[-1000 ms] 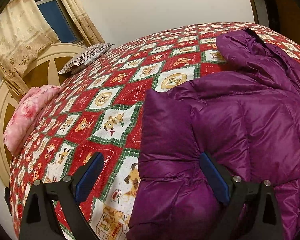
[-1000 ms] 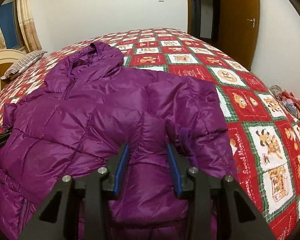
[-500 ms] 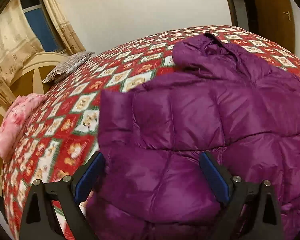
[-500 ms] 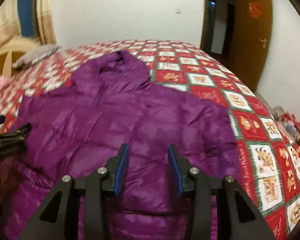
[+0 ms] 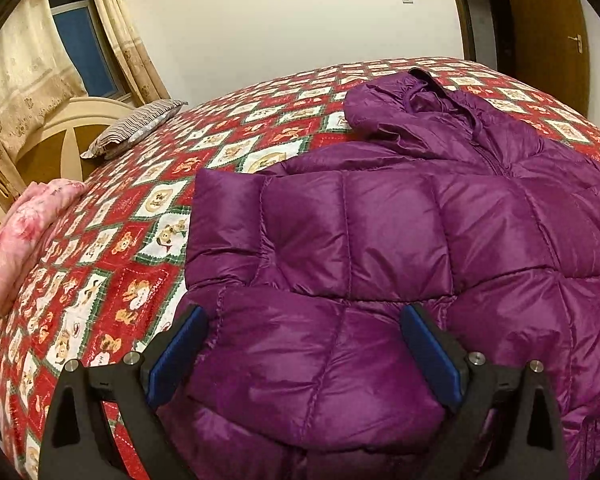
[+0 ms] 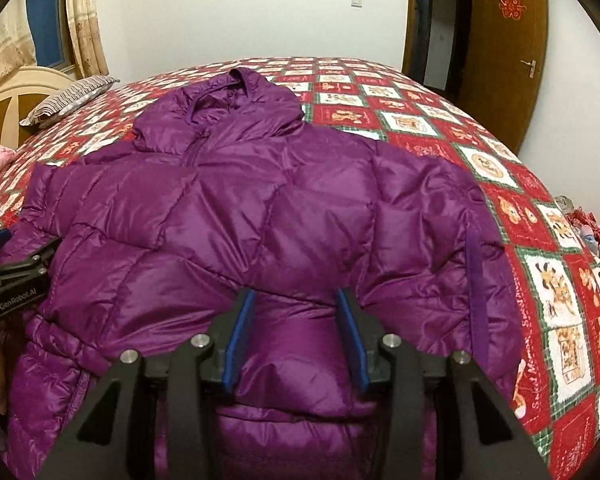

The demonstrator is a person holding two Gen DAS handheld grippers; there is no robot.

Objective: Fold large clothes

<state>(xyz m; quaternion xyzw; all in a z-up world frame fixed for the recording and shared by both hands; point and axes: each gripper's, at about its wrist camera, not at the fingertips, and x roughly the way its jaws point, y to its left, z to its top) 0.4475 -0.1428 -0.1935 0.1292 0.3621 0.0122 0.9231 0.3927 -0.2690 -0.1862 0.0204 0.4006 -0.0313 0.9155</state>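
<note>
Jacket (image 6: 284,208), purple and quilted, lies on the bed cover (image 6: 500,184) with red and white bear squares, its hood (image 6: 236,96) toward the far wall and its hem toward the two tongs. Both sleeves are already folded across the front, so the body forms a rough rectangle with puffy edges. The left gripper (image 5: 304,344) is spread wide above the near left part of the jacket, and no fabric is pressed by its blue pads (image 5: 176,356). The right gripper (image 6: 296,332) has its pads about halfway apart with a bulge of the lower panel between them; from this angle I cannot tell whether they really pinch the cloth or only stand over it. The step in hand seems to be taking the hem to fold the lower half up toward the hood. To do it well, both tongs should catch all layers at the hem, at equal places left and right, then lift together and lay the edge down level with the shoulders, pressing out the air because the filling springs back. A striped pillow (image 5: 136,128) and a pink bundle (image 5: 24,232) rest near the wooden headboard (image 5: 48,136), well apart from the jacket, with curtains (image 5: 128,36) behind.
</note>
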